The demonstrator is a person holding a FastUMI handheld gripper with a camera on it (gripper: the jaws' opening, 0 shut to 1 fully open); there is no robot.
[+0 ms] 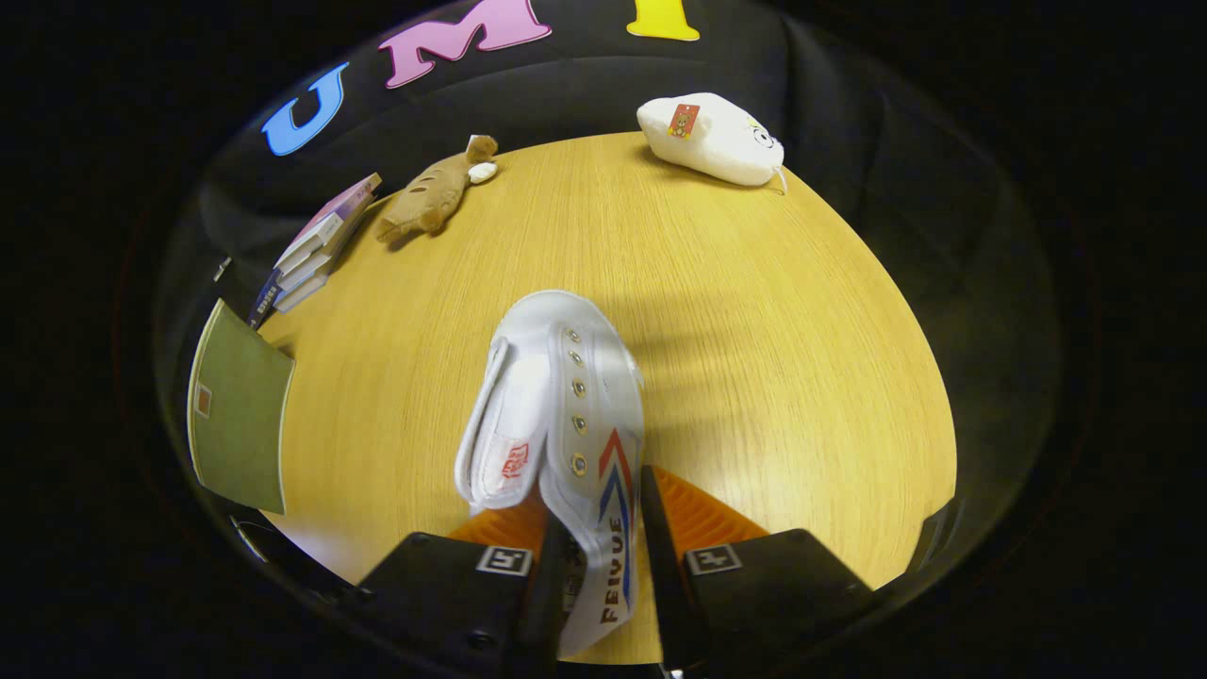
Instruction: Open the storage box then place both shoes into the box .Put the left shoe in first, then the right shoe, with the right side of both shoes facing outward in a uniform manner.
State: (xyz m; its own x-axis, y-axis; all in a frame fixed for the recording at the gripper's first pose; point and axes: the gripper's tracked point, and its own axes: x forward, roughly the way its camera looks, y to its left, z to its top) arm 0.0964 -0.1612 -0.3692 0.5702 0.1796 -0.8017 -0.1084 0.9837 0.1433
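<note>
Jaws clamped on the white shoe, so the gripper has it by the side wall, held up over the wooden surface, toe pointing away.

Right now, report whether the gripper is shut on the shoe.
Shut on it: the gripper has both fingers pressing the white shoe's side wall between them, above the wooden table.

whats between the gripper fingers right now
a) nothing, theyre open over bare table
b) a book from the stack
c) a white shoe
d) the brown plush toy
c: the white shoe sits between the fingers of the gripper, its side panel clamped by both, above the wooden table; the brown plush toy and stack of books lie far beyond.
</note>
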